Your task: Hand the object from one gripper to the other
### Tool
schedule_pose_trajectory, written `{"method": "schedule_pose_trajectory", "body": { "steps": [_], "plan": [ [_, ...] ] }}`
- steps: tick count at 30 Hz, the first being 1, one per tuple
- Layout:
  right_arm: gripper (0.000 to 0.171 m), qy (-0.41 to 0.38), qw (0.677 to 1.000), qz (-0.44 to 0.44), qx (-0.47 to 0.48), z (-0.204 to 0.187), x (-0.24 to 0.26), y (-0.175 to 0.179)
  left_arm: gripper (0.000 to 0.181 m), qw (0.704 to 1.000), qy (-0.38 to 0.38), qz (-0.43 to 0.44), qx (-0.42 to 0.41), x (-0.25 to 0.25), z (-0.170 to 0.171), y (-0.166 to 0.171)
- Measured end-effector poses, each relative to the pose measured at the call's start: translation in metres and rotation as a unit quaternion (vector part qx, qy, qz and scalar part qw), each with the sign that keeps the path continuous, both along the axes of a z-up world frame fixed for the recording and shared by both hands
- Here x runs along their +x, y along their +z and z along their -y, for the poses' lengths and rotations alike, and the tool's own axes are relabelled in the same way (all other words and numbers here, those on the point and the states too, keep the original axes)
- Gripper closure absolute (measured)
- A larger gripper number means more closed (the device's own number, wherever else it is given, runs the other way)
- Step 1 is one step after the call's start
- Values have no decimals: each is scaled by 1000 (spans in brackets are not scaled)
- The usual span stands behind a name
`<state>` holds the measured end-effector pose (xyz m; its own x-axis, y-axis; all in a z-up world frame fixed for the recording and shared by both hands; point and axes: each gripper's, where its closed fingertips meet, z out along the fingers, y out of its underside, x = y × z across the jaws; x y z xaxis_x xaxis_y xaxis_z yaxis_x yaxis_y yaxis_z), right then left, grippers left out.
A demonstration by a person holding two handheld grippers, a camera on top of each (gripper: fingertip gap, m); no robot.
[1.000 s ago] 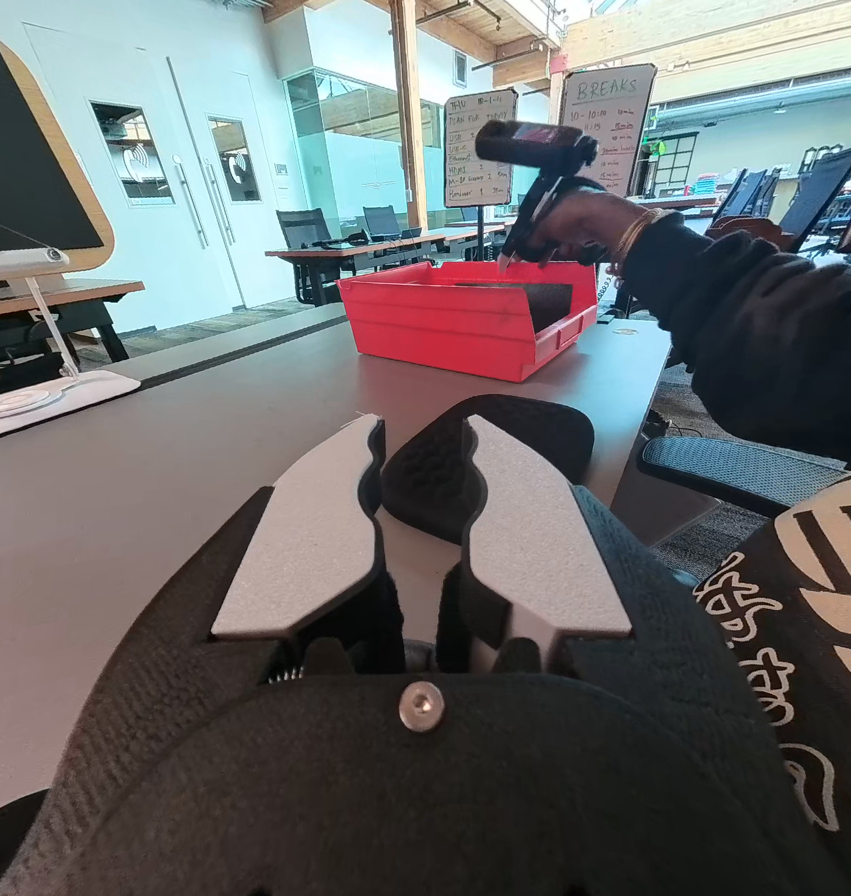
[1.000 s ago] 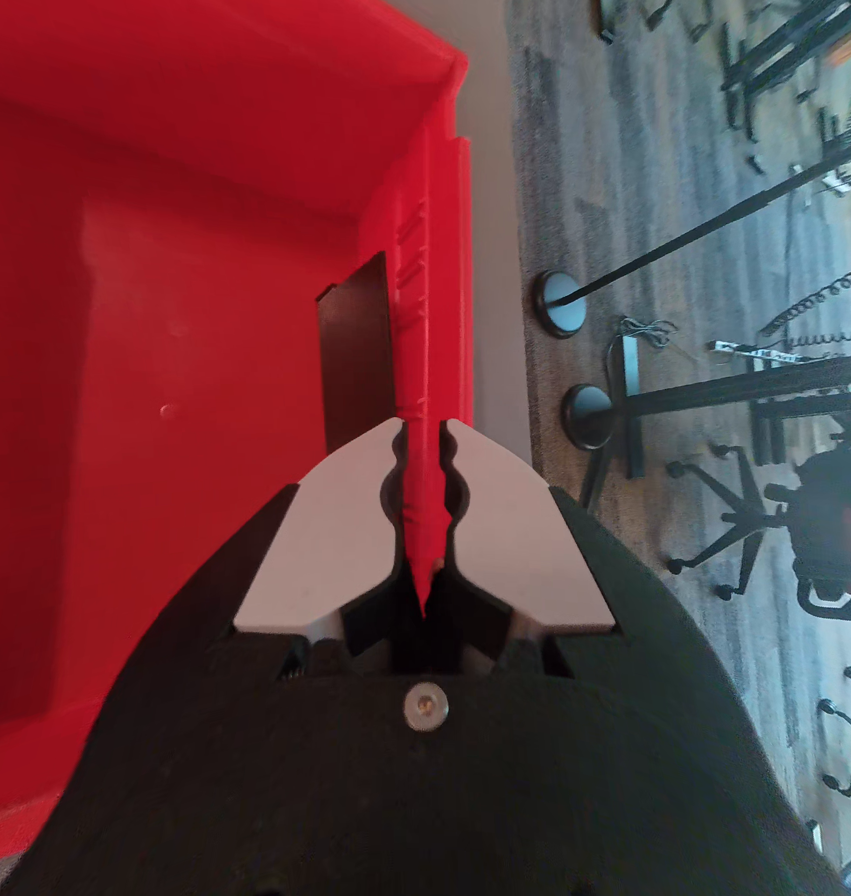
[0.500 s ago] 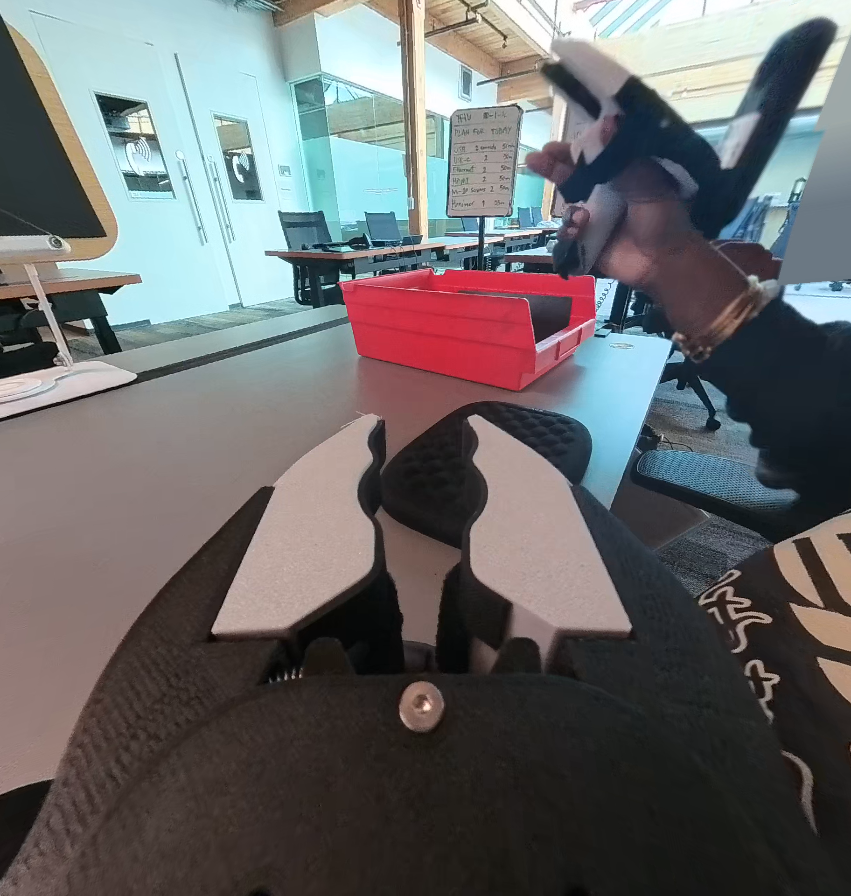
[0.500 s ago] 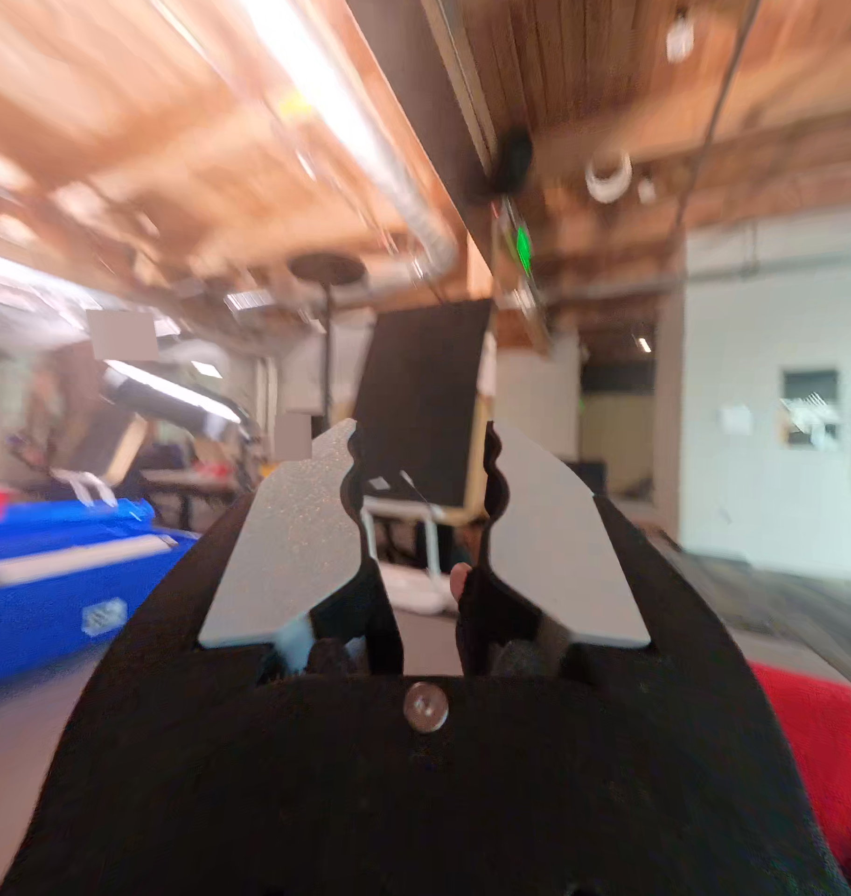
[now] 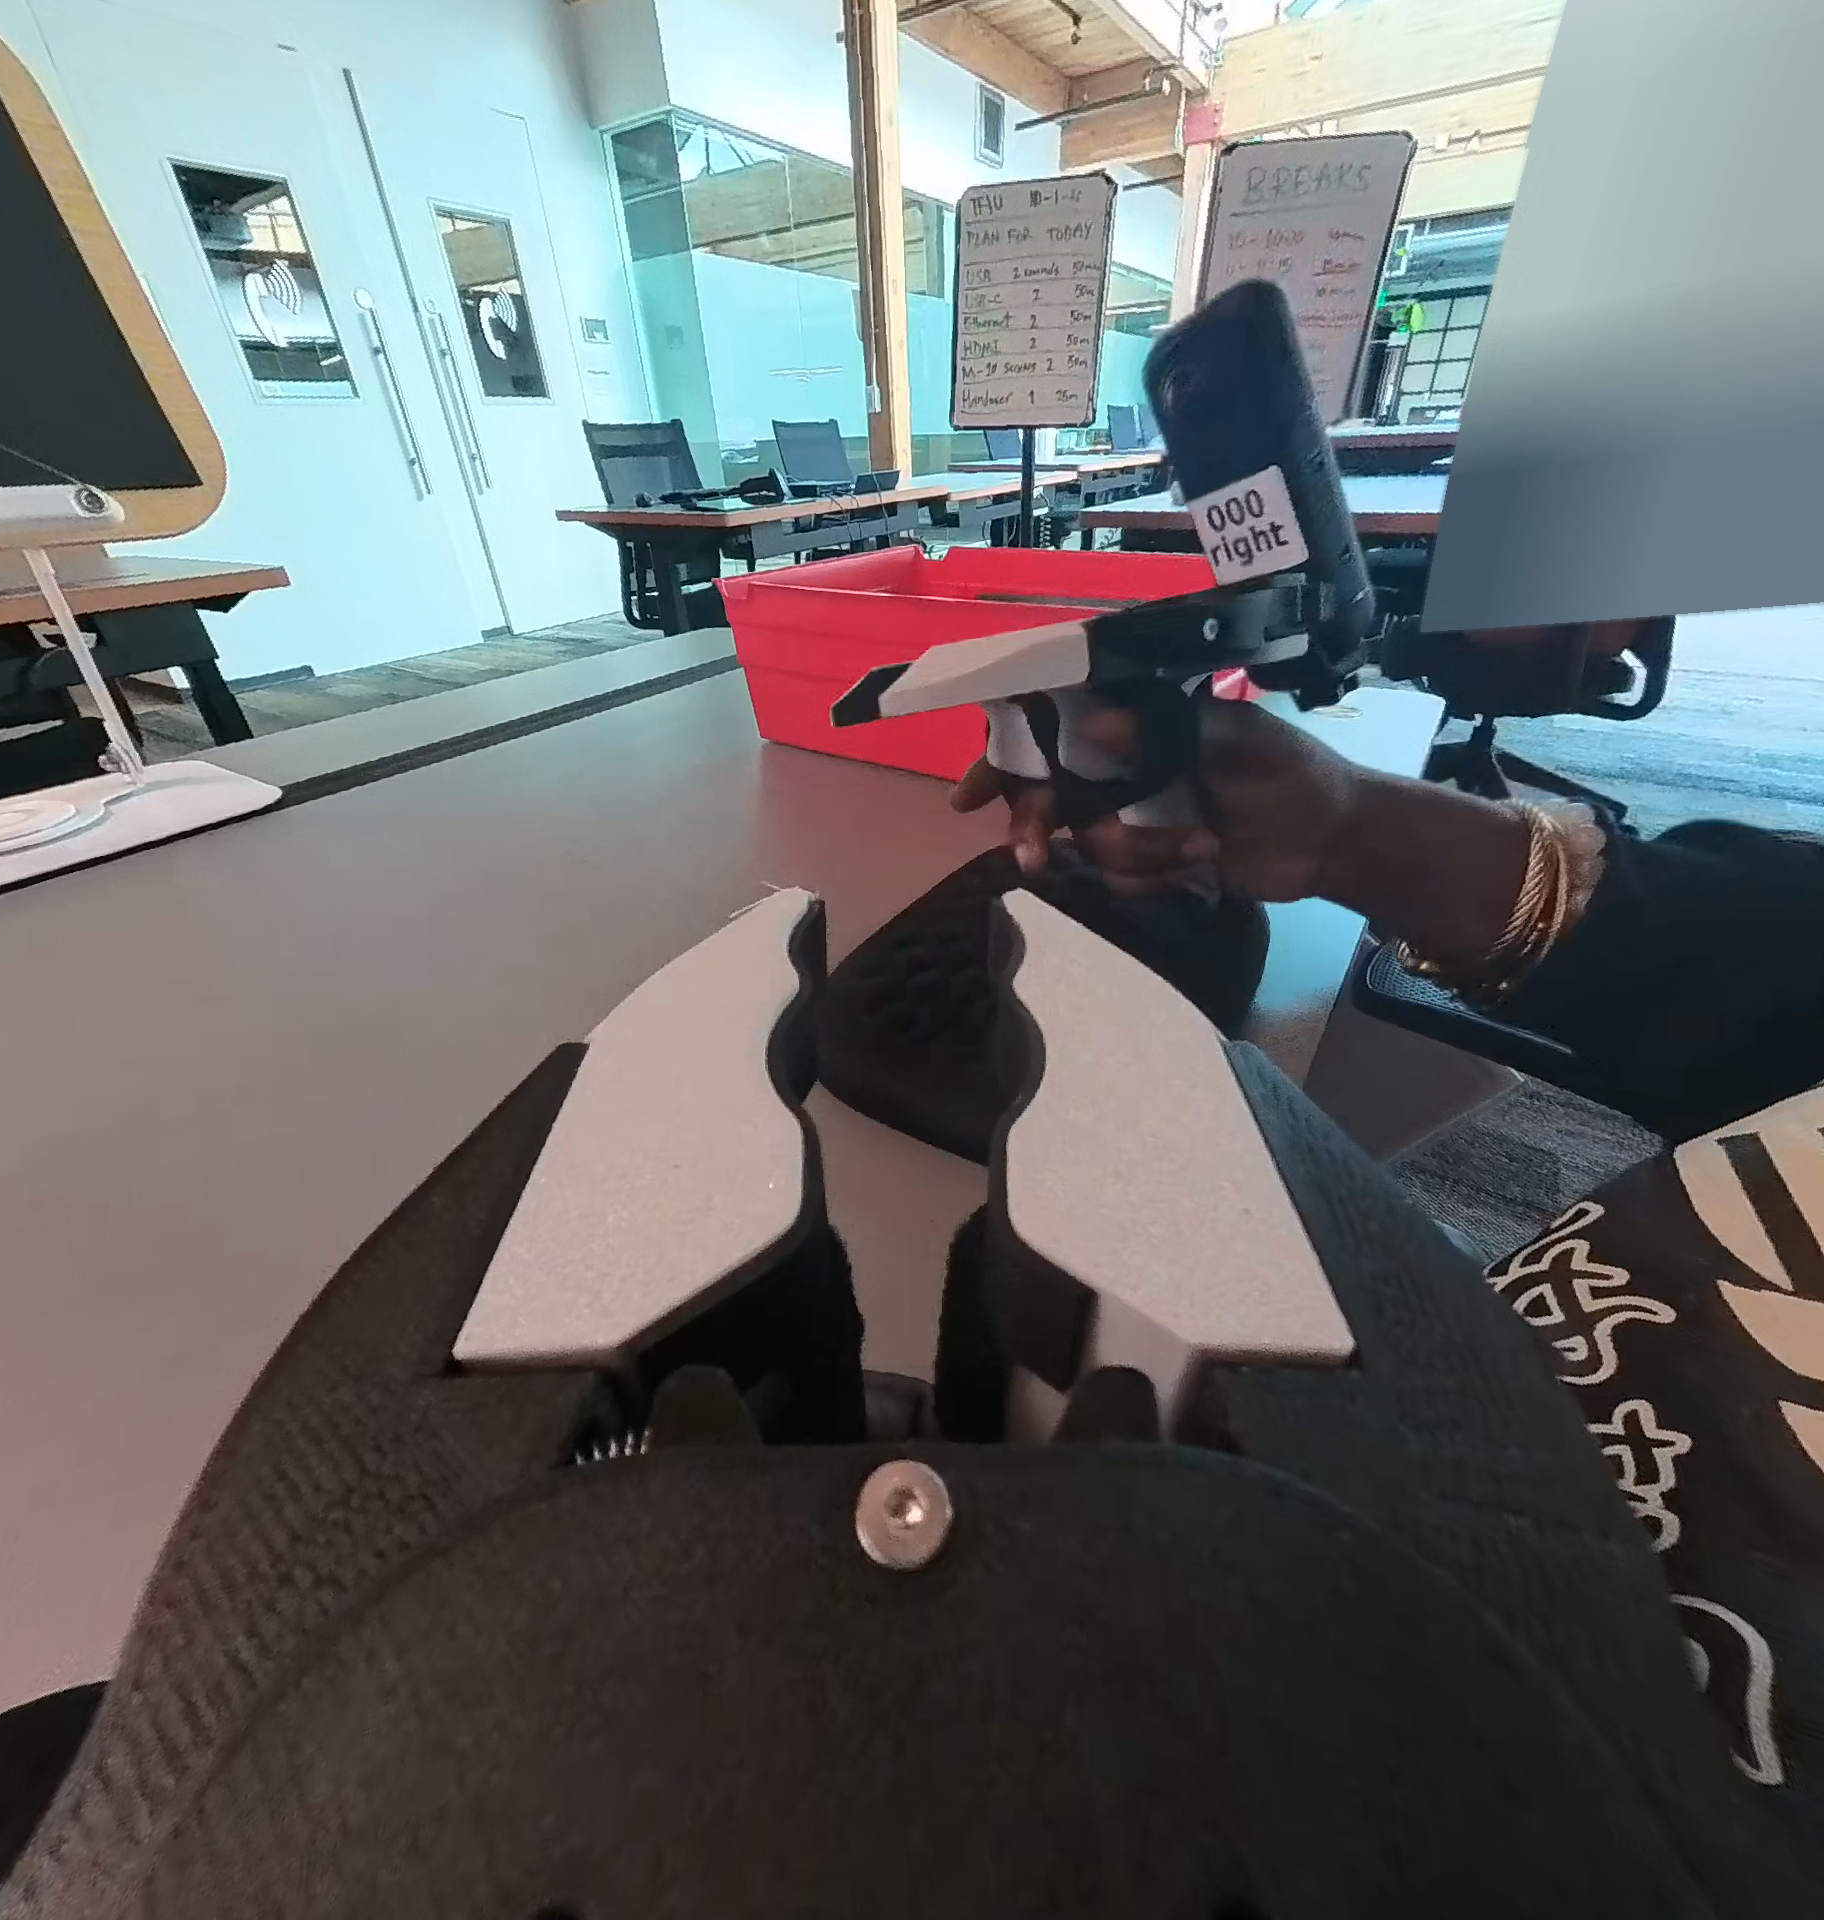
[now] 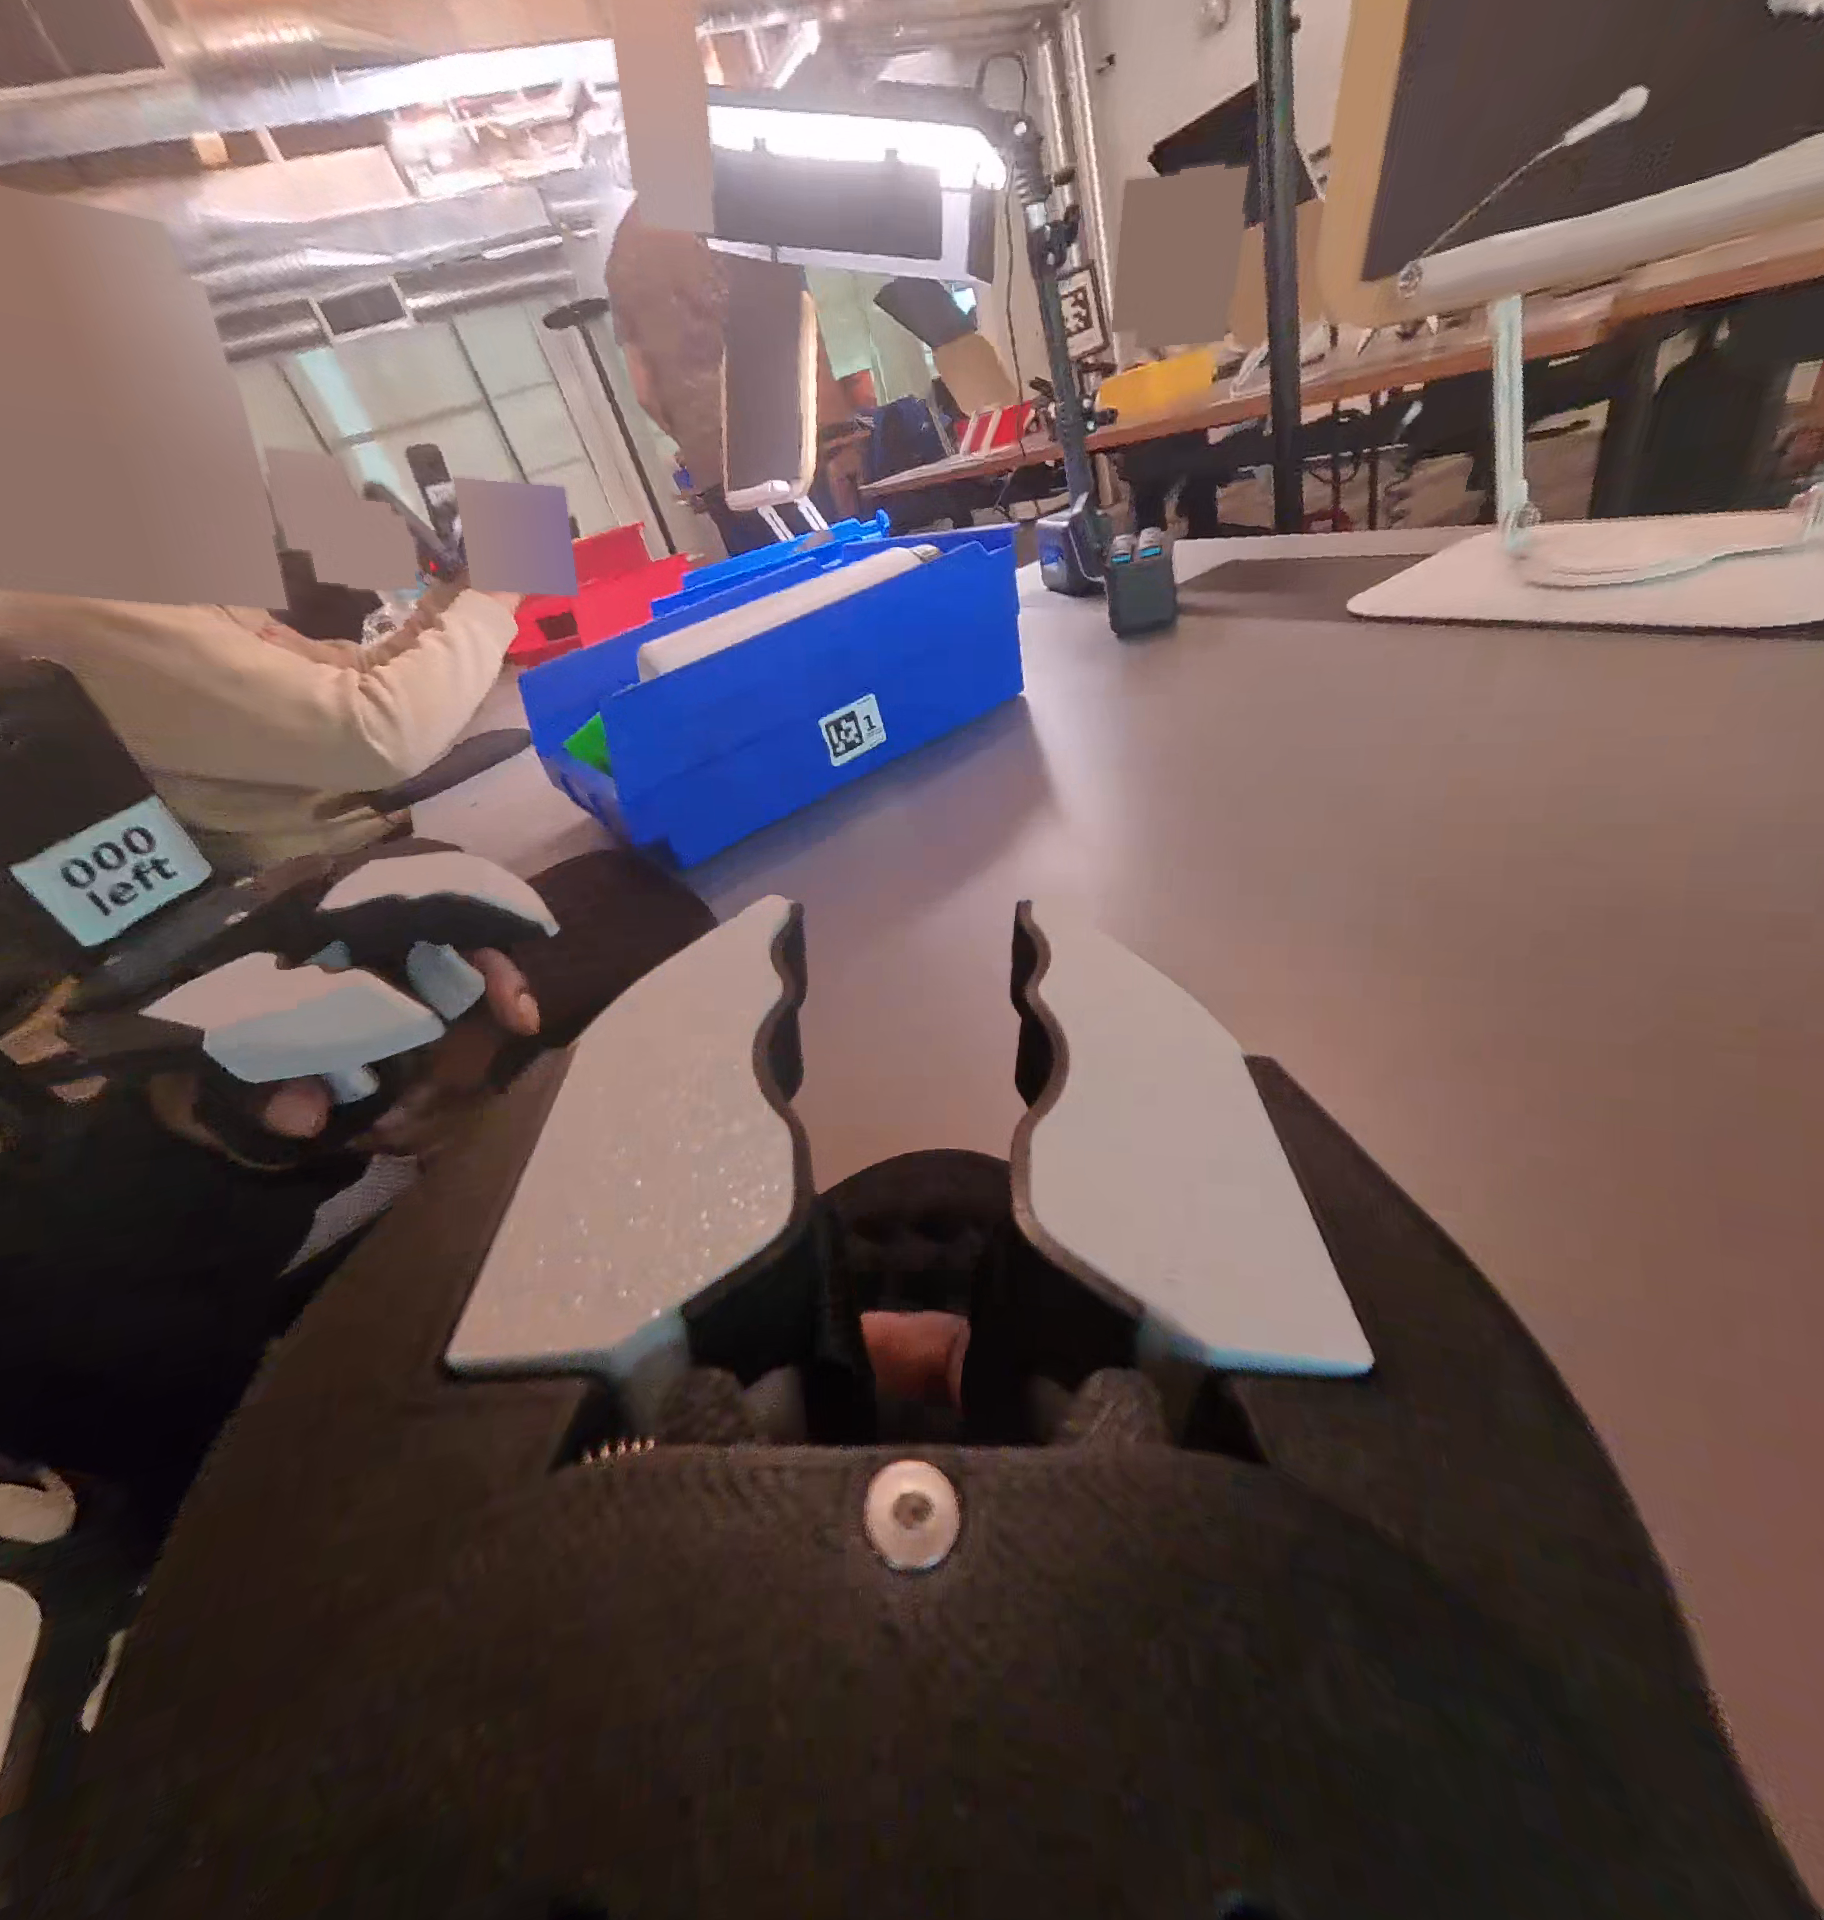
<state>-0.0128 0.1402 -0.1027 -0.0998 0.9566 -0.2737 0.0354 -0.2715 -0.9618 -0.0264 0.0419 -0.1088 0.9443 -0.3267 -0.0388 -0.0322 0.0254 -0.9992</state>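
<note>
My left gripper (image 5: 906, 904) is shut on a black textured oval pad (image 5: 918, 1029), held low over the grey table (image 5: 368, 987). The pad sticks out past the fingertips to the right. My right gripper (image 6: 903, 914) is open and empty, its jaws wide apart. In the left wrist view it (image 5: 866, 707) hovers just beyond and above the pad, pointing left, and a finger of the hand holding it touches the pad's far tip. In the right wrist view, the left gripper (image 6: 492, 971) and the pad (image 6: 627, 925) lie to the left of my right fingers.
A red bin (image 5: 887, 644) stands farther back on the table. A blue bin (image 6: 742, 717) with a white item stands on the other side. A monitor on a white stand (image 5: 87, 810) is at the table's far edge. A chair armrest (image 5: 1448, 997) is beside the table. About 11 cm separates my left fingertips from my right.
My right gripper left the red bin's rim, swung round, came down next to the left gripper and opened its jaws. The left gripper and the pad stayed put.
</note>
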Motion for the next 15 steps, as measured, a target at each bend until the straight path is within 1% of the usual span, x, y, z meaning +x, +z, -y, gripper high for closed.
{"method": "schedule_pose_trajectory", "body": {
  "steps": [3,5,8,10,12,14,15],
  "plan": [
    [137,-5,1000,-27,-11,-3,5,6,151,1000,22,4,-2,-9,3,4],
    [139,-6,999,-49,-2,-2,9,11,147,999,44,1,0,-22,8,13],
    [142,-15,998,-67,14,-1,13,15,142,994,106,1,18,-57,23,36],
    [142,-17,998,-65,21,-1,12,14,139,985,171,-5,15,-93,38,47],
    [142,-14,998,-57,28,1,10,12,137,962,271,-23,-18,-144,59,48],
    [142,-15,998,-50,37,3,9,11,135,916,389,-63,-75,-204,91,40],
    [142,-15,998,-49,41,3,8,11,134,892,429,-79,-115,-227,108,32]
  ]
}}
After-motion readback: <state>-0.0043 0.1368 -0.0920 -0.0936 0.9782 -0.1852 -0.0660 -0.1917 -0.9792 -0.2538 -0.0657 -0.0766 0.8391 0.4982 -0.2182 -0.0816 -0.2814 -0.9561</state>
